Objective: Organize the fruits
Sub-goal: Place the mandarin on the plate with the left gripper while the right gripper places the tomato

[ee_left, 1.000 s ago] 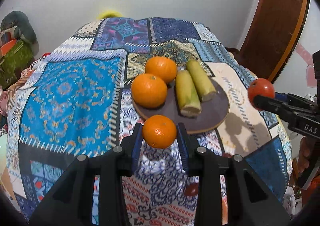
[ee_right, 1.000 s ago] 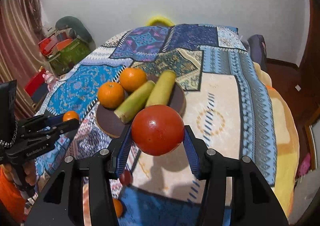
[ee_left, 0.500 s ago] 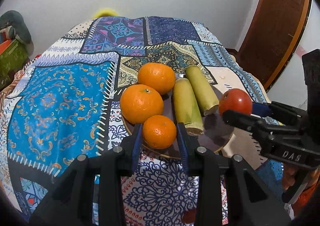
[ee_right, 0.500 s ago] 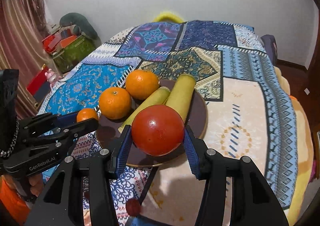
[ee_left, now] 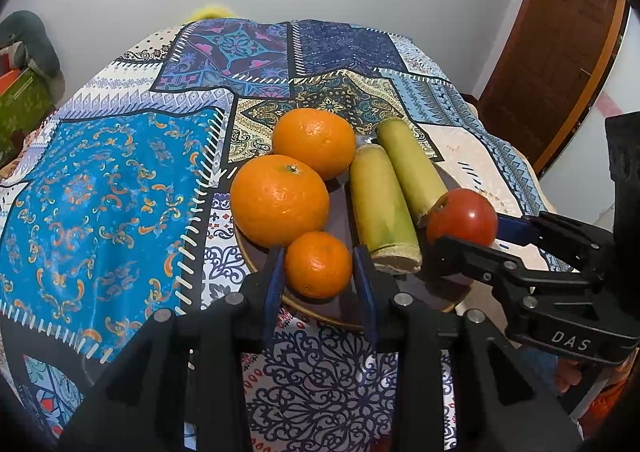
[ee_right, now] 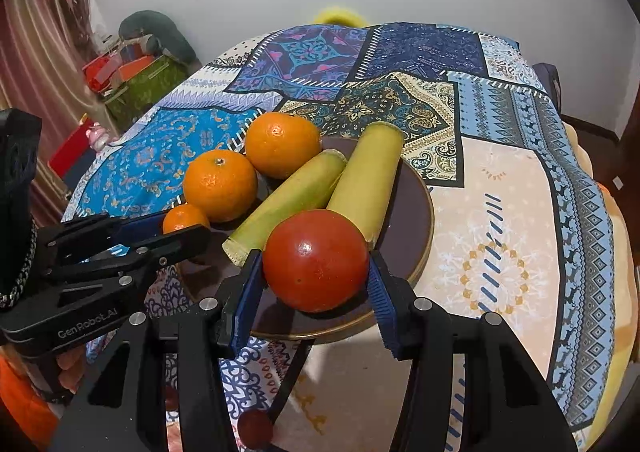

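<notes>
Both tongs now down over the plate (ee_left: 256, 264) vs 1 sec ago: left tongs (ee_left: 319, 266) clamped on small orange (ee_left: 319, 265), right tongs (ee_right: 316, 272) on tomato (ee_right: 316, 261), so release looks next.

The dark plate (ee_right: 416, 212) is crowded on its left and middle: two large oranges (ee_left: 280, 200) touch each other at the far left, and two yellow-green stalks (ee_right: 288, 204) lie side by side down the centre, blocking any straight path across. The left gripper (ee_left: 318, 272), closed on a small orange (ee_left: 318, 264), fills the near-left rim; the right gripper (ee_right: 316, 276) with a tomato (ee_right: 316, 260) fills the near-right part. Bare plate remains right of the stalks, and the patterned cloth (ee_right: 500, 252) to the right lies open.
</notes>
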Motion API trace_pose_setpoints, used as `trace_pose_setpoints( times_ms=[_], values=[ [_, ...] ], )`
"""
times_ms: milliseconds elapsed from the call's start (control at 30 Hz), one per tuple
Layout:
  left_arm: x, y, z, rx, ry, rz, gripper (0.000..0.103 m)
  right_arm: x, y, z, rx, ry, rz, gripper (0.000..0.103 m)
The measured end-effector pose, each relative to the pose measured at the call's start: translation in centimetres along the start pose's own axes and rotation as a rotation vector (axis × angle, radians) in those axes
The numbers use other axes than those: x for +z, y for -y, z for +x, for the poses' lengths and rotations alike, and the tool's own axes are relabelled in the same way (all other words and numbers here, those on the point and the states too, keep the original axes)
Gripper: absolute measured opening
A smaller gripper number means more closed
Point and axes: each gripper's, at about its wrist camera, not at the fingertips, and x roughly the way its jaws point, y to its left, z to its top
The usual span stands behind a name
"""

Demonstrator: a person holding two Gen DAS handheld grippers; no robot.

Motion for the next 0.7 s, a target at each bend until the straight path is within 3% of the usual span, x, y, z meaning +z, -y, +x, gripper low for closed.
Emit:
trace_pose_setpoints(
  times_ms=[133, 467, 700],
  values=[
    [0.0, 0.0, -0.5, 0.014, 0.010, -0.011, 0.049, 0.0, 0.1, 0.4, 0.007, -0.019, 0.009, 0.049],
    [-0.5, 0.4, -3.5, 0.037, 0.029, -0.002, 0.051, 0.1, 0.2, -2.2, -0.009, 0.019, 0.019, 0.049],
    [-1.3, 1.3, -7.7, 0.045, 0.070, 0.006, 0.060, -0.1, -0.6, -5.4, -0.029, 0.051, 0.014, 0.049]
  ],
)
